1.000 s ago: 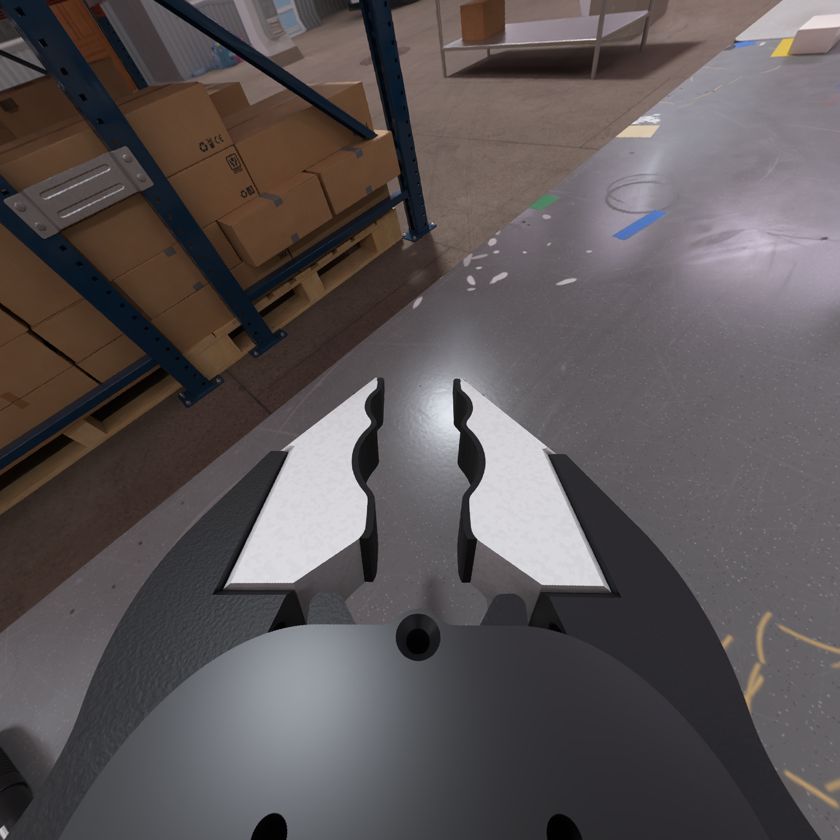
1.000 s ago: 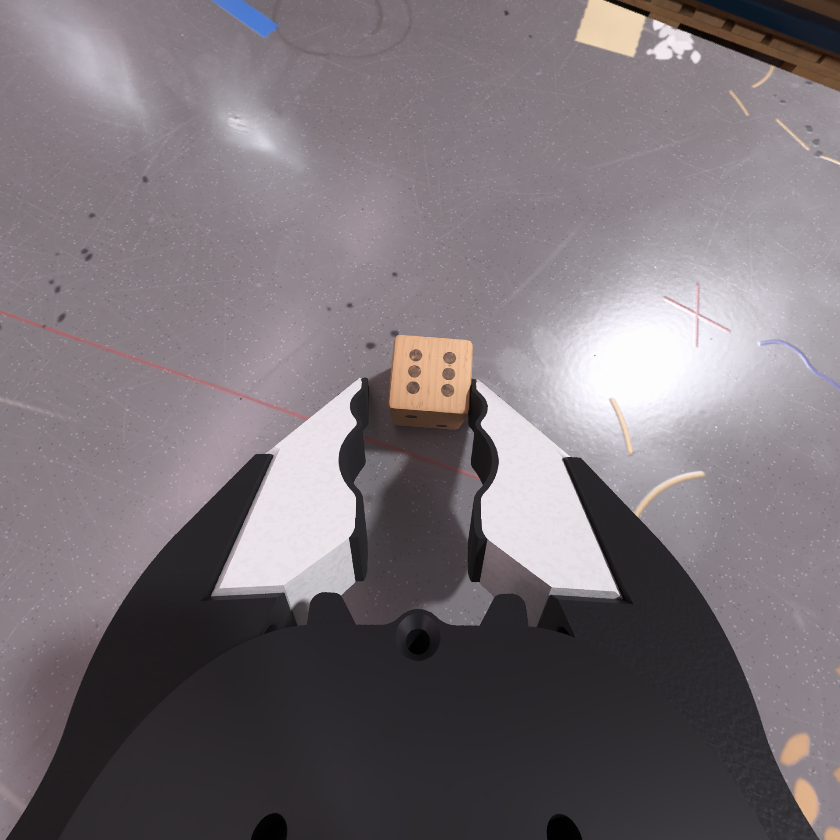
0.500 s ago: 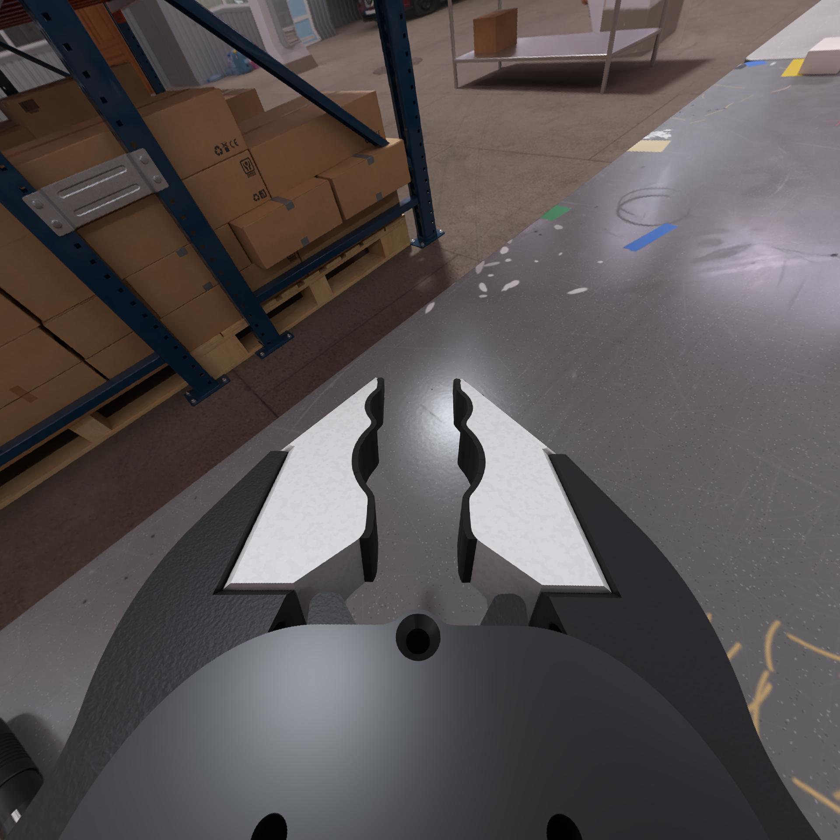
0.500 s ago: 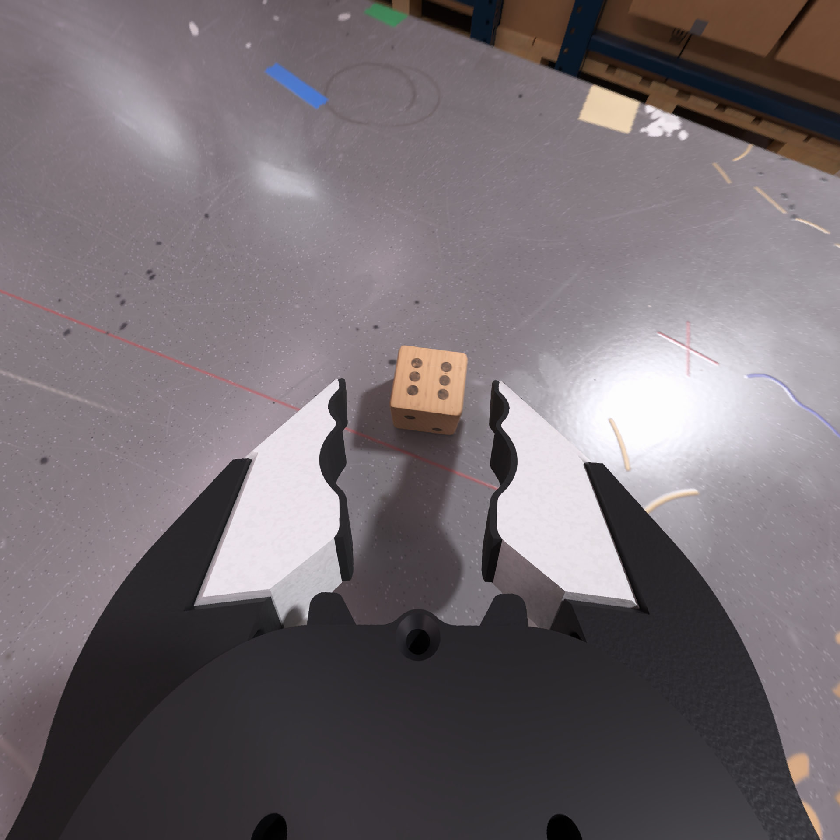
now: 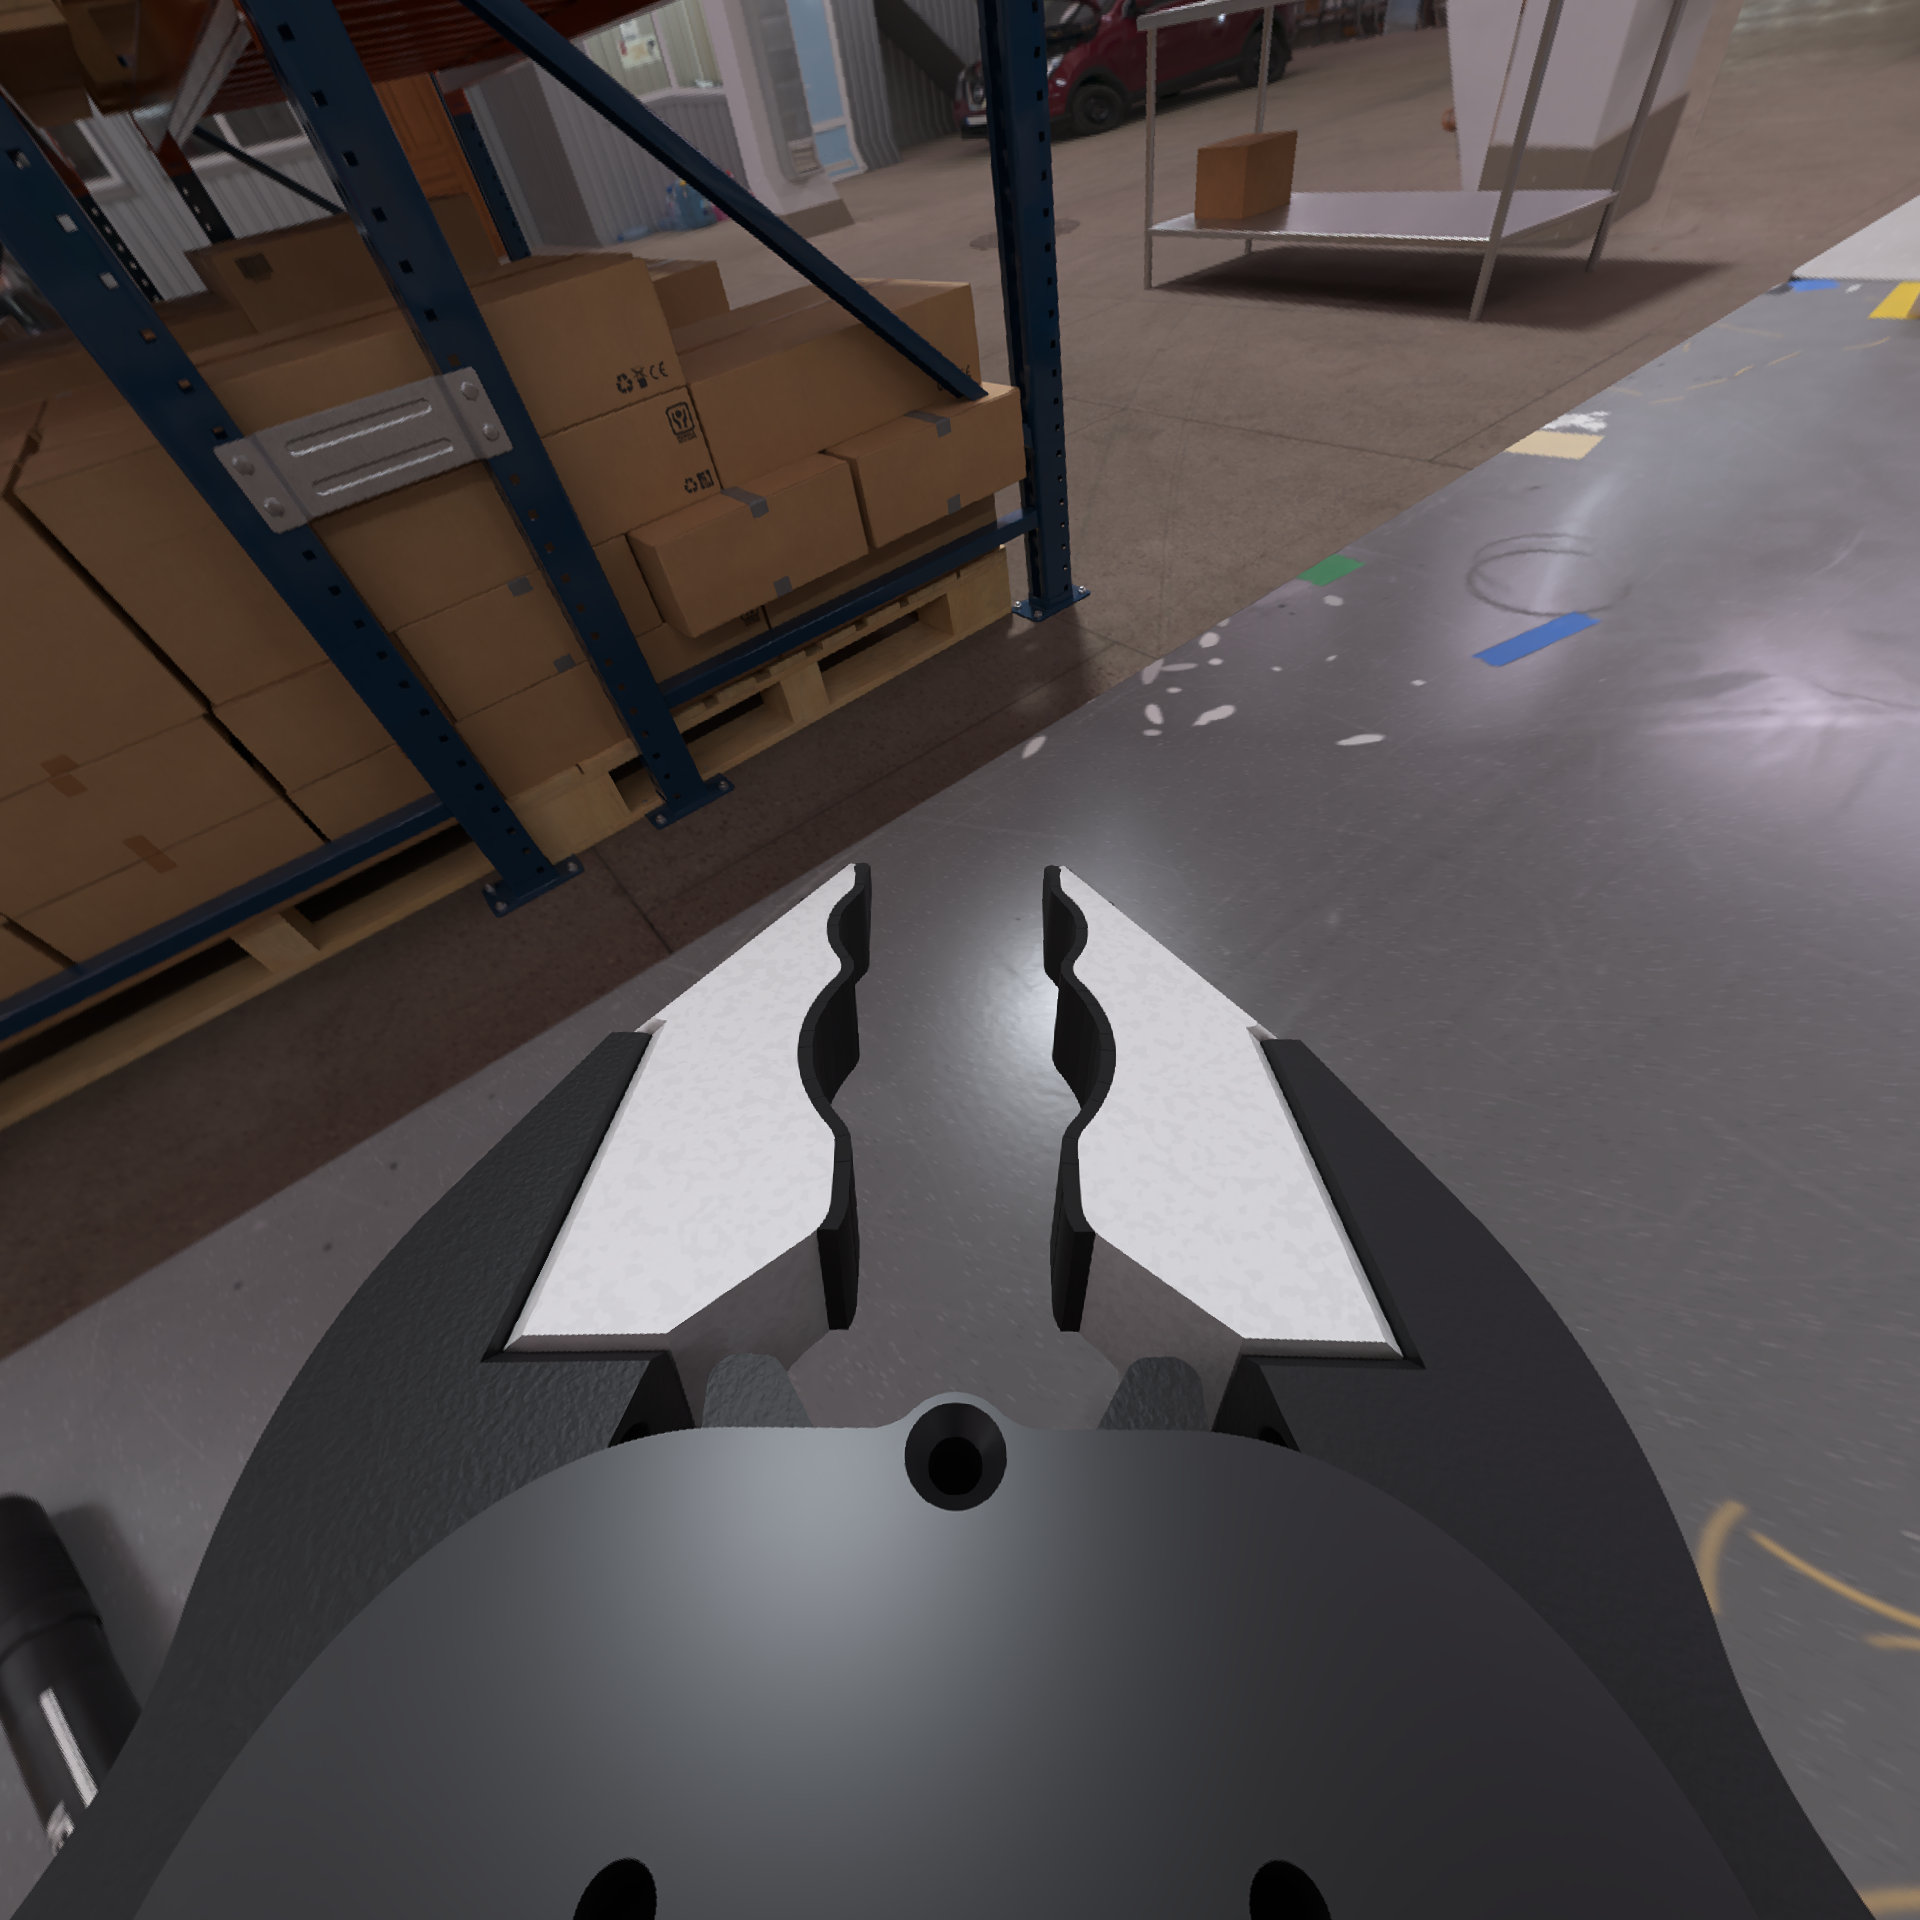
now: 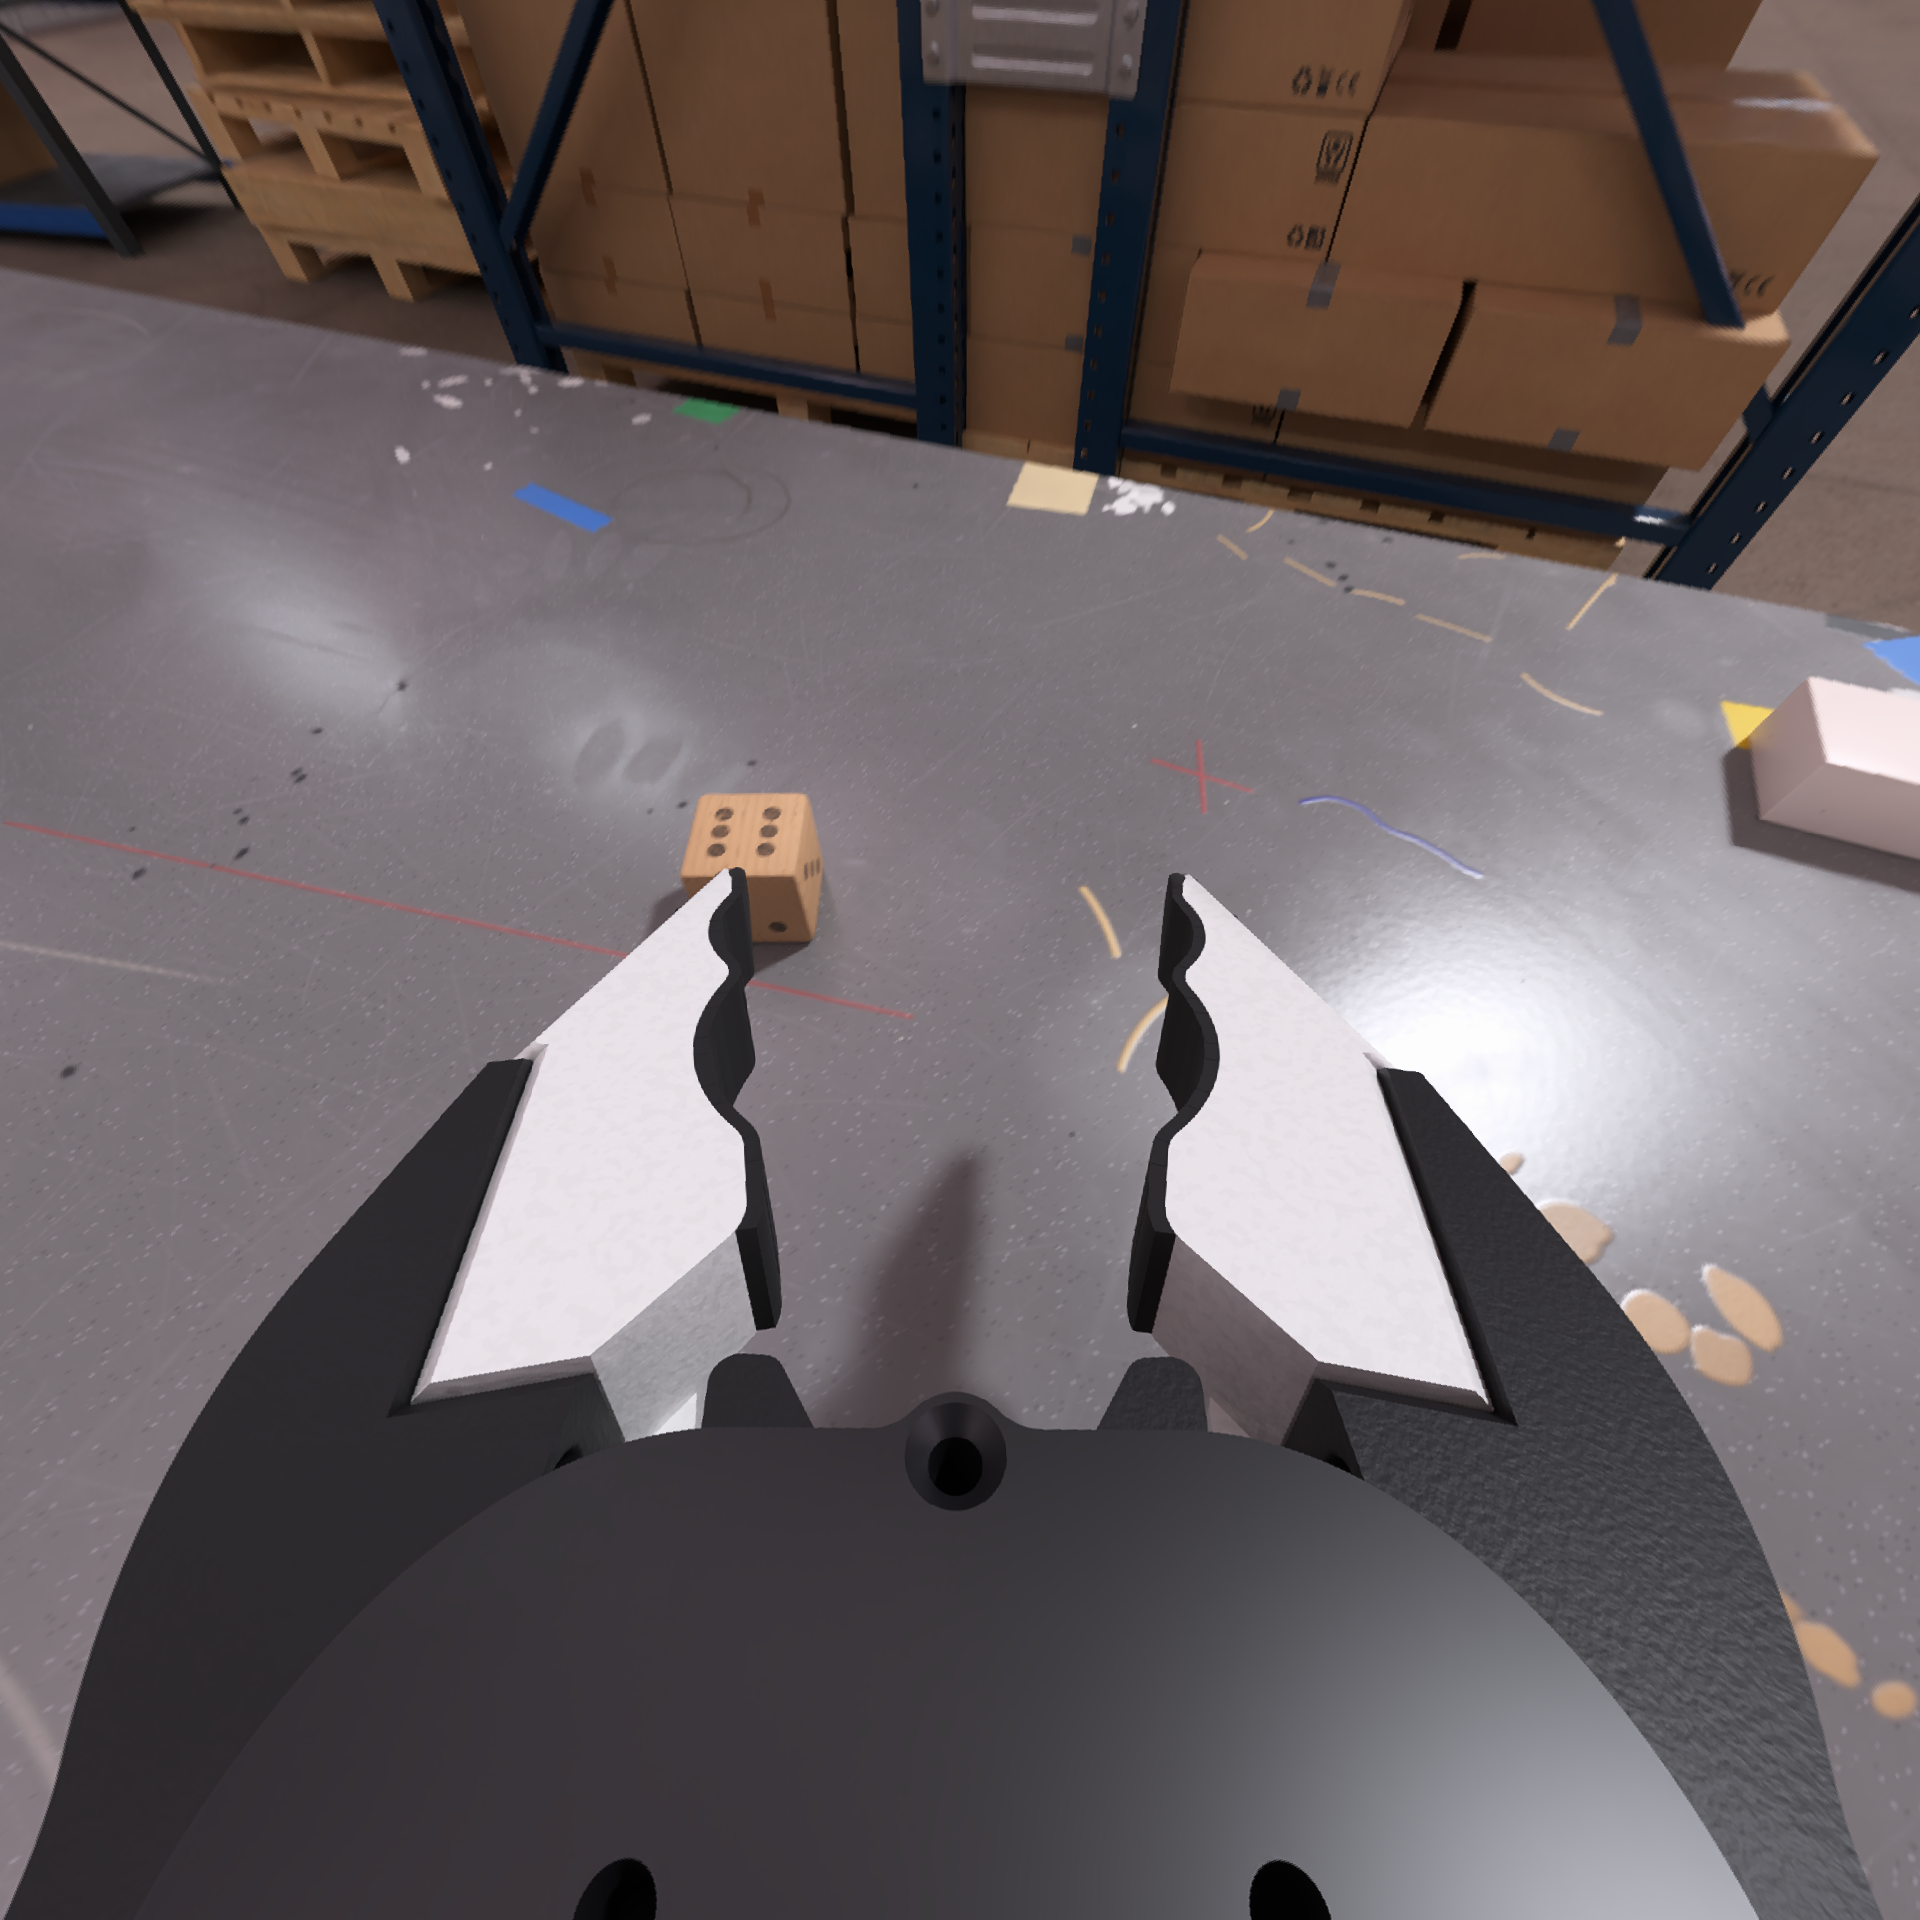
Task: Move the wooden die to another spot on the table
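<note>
Right gripper (image 6: pixel 956 883): jaws spread wide, nothing between them, touching nothing; the gap is wider than half a second ago and far wider than a second ago, when the fingers bracketed the die.
Right fingers (image 6: pixel 613 1122): white faces with dark wavy pads; the left fingertip overlaps the die's lower left corner in the right wrist view (contact cannot be told from this angle).
Wooden die (image 6: pixel 764 862): resting on the table just ahead of the left fingertip, outside the jaw gap and to its left; six-pip face up. Earlier it sat centred ahead of the jaws.
Table (image 6: pixel 935 675): grey, scuffed surface under both grippers, with a thin red line running under the die and tape marks farther out.
White block (image 6: pixel 1839 774): well off to the right of the right gripper, near the table's edge; it has come into view since the earlier pictures.
Left gripper (image 5: pixel 956 883): jaws at a narrow gap, empty, held above bare table; opening unchanged from the earlier pictures.
Dark cylinder (image 5: pixel 52 1683): at the lower left beside the left gripper's body (kind unclear).
Rack of cardboard boxes (image 5: pixel 468 499): beyond the table's edge, ahead and left of the left gripper.
</note>
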Motion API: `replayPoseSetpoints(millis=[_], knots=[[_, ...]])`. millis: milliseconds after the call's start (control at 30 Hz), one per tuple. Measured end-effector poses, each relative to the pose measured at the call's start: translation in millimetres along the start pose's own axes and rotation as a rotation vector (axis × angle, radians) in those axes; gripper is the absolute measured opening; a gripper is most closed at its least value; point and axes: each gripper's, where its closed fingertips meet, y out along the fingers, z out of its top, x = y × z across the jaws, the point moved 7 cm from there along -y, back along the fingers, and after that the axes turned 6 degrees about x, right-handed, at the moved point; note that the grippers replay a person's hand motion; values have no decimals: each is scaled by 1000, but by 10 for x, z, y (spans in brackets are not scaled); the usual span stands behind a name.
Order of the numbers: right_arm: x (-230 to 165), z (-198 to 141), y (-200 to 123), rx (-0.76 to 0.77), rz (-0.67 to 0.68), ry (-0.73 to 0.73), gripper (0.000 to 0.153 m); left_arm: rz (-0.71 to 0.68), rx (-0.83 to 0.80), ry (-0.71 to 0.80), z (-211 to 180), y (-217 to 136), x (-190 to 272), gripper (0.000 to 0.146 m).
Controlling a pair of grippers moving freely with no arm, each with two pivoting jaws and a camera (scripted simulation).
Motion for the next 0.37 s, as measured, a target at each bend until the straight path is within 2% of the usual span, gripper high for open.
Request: replayPoseSetpoints(millis=[267, 367], knots=[[289, 76, 156, 128, -10, -46, 96, -9, -76, -14, 55, -384, 490, 40], [393, 121, 190, 191, 8, -24, 98, -2, -78, -36, -5, -480, 679, 40]])
